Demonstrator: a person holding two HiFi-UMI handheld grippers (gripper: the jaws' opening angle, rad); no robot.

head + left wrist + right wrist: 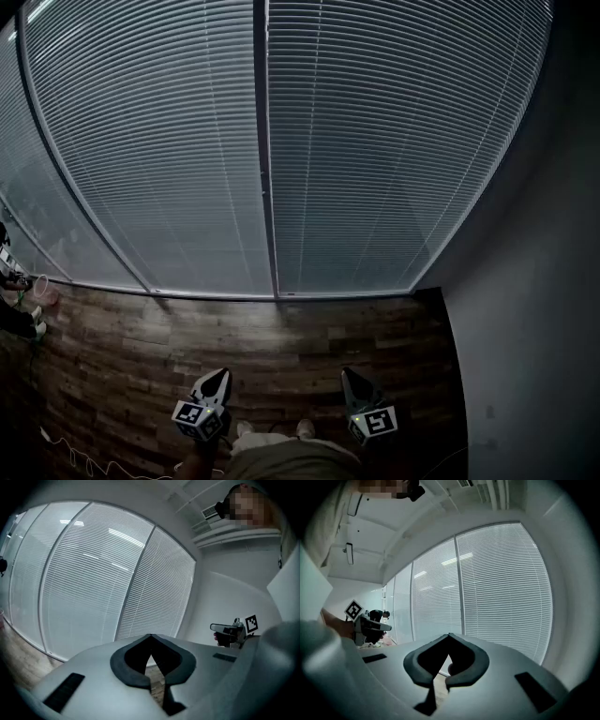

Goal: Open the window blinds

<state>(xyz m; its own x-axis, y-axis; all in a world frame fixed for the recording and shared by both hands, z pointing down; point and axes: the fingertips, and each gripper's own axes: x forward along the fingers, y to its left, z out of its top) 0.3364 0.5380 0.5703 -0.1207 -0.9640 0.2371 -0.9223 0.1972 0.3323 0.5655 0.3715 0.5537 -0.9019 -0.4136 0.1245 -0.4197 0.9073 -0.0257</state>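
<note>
White slatted blinds (375, 141) hang with slats turned shut over the tall window panes ahead, down to the floor. They also fill the left gripper view (93, 583) and the right gripper view (501, 583). Both grippers are held low and well short of the blinds, above the wooden floor. My left gripper (221, 373) has its jaw tips together (150, 635) with nothing between them. My right gripper (346, 373) is likewise shut and empty (449, 634). Each gripper shows in the other's view: the right gripper (229, 631) and the left gripper (370, 625).
A dark mullion (265, 150) splits the two middle panes. A grey wall (534, 328) closes off the right side. Dark wood floor (281, 337) lies between me and the window. A person (14, 281) stands at far left; a white cable (84, 459) lies at lower left.
</note>
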